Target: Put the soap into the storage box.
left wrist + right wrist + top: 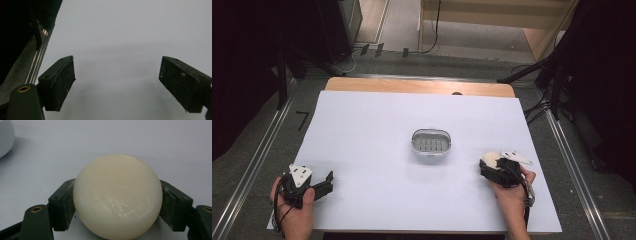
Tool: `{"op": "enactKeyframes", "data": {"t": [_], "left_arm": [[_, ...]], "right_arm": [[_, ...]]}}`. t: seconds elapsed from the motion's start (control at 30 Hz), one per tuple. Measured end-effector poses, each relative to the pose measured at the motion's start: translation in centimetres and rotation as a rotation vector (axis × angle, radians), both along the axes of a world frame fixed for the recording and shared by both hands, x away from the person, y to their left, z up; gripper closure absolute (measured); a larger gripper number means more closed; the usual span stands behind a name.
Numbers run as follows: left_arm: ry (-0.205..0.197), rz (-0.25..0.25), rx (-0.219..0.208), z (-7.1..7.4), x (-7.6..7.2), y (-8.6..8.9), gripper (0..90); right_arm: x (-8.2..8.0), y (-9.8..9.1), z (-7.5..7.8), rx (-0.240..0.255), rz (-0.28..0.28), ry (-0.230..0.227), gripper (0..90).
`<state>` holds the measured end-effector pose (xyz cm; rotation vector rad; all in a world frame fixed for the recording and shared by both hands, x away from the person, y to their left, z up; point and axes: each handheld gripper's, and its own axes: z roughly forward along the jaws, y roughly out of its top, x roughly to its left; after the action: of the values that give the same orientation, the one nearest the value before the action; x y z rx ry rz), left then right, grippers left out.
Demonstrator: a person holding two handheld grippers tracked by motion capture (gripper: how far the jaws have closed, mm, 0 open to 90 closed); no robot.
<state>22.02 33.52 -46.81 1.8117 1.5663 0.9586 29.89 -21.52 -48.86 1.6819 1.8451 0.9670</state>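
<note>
Round bar of soap (pixel 117 195), cream-white, domed, waxy with faint scuffs; it sits lower right in the high view, on the table's white cover (pixel 362 140). Right gripper (pixel 117 202) is clamped on it, pads pressed to opposite sides across the widest part. Judged: solid and rigid, moderately light, likely slick, and the curved flanks could let it squirt out if squeezed off-centre; the grip across the middle looks right.

Just up and left of it, at frame centre, an oval white soap dish (pixel 431 143) with a slotted drain insert, apparently plastic.

Left gripper (pixel 319 185), lower left, jaws spread wide, nothing between them, over bare cover.
</note>
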Motion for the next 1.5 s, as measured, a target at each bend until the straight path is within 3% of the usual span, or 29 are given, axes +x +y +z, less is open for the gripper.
{"op": "enactKeyframes", "data": {"t": [0.33,1.5], "left_arm": [[-0.001,-0.001,-0.001,0.0,0.0,0.0,14.4],[-0.005,-0.003,-0.008,0.0,0.0,0.0,14.4]], "right_arm": [[-0.2,0.0,0.6,0.017,0.031,-0.013,25.3],[-0.6,3.7,3.1,0.025,0.145,-0.024,25.2]]}}
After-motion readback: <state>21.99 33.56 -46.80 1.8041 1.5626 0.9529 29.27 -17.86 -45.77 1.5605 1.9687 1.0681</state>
